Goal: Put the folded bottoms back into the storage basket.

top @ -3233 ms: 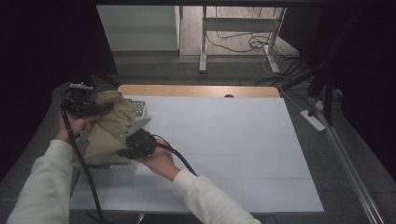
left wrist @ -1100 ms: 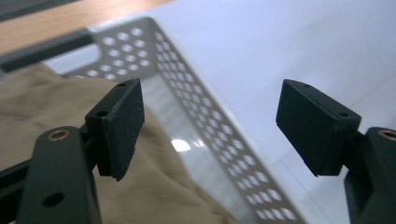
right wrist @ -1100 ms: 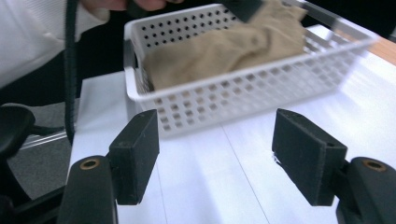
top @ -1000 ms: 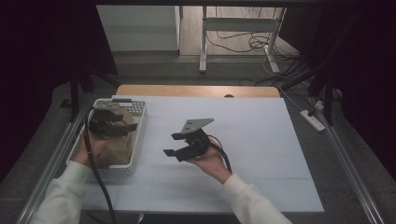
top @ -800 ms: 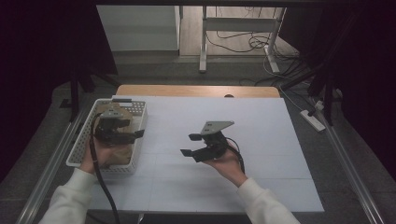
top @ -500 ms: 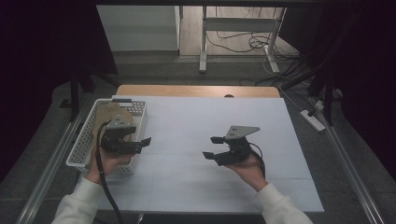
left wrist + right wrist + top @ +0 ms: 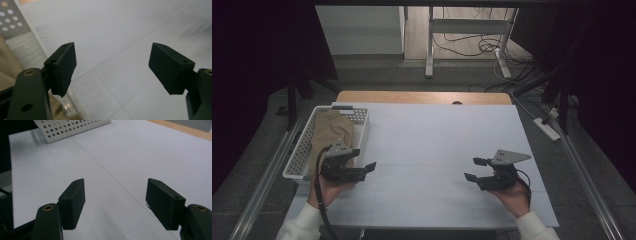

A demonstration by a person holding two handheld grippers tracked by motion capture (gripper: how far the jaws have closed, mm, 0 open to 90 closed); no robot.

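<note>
No writing, label, brand, number or sign can be read anywhere: the white desk (image 7: 437, 145) is blank, the perforated basket (image 7: 302, 150) bears no mark, and the tan cloth (image 7: 329, 130) in it carries no print.

basket (image 7: 302, 150): white perforated plastic, faint sheen | cloth (image 7: 329, 131): tan woven fabric, matt, softly creased | table (image 7: 437, 145): white board, smooth, matt, thin seam lines | table edge (image 7: 422, 97): light wood, smooth | left gripper (image 7: 112, 67): black matt pads, brass-coloured metal inserts | right gripper (image 7: 115, 202): same finish
</note>
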